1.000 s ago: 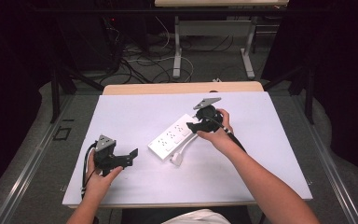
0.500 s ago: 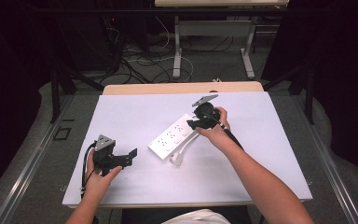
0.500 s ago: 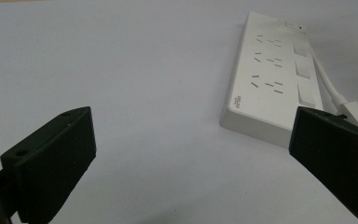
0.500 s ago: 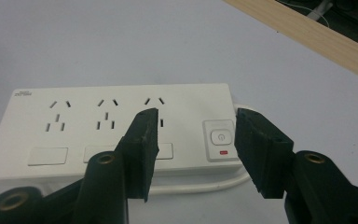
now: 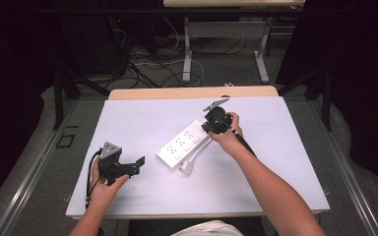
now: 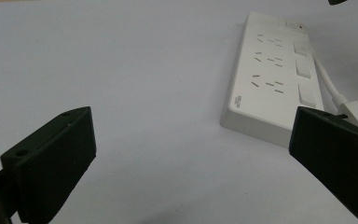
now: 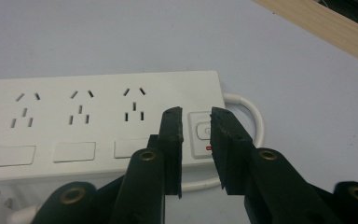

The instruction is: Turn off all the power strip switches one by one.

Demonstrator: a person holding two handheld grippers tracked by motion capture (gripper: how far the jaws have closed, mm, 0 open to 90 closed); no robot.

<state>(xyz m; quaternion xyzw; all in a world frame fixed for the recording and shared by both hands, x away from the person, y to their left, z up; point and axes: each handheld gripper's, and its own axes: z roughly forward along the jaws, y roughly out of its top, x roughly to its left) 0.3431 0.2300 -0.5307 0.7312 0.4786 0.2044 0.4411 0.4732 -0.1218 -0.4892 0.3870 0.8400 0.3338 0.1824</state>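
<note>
A white power strip (image 5: pixel 184 145) (image 6: pixel 272 79) (image 7: pixel 74 121) lies slantwise in the middle of the white table (image 5: pixel 142 113). Its white cable loops back to a plug (image 5: pixel 187 167) by its near side. My right gripper (image 5: pixel 209 128) (image 7: pixel 196 114) hangs over the strip's far end. Its jaws have just been closing and stand a narrow gap apart, open, with nothing pinched between them. Through the gap I see the strip's power button (image 7: pixel 200 133). My left gripper (image 5: pixel 134 167) (image 6: pixel 186 135) rests at the front left, open wide, pointing at the strip from a distance.
A bare wooden strip (image 5: pixel 192 92) runs along the table's far edge. Beyond it are table legs and cables on the floor (image 5: pixel 187 54). White table surface lies free left and right of the power strip.
The right gripper has come down slightly onto the strip's switch end and its jaws have narrowed. The left hand and the power strip have stayed put.
</note>
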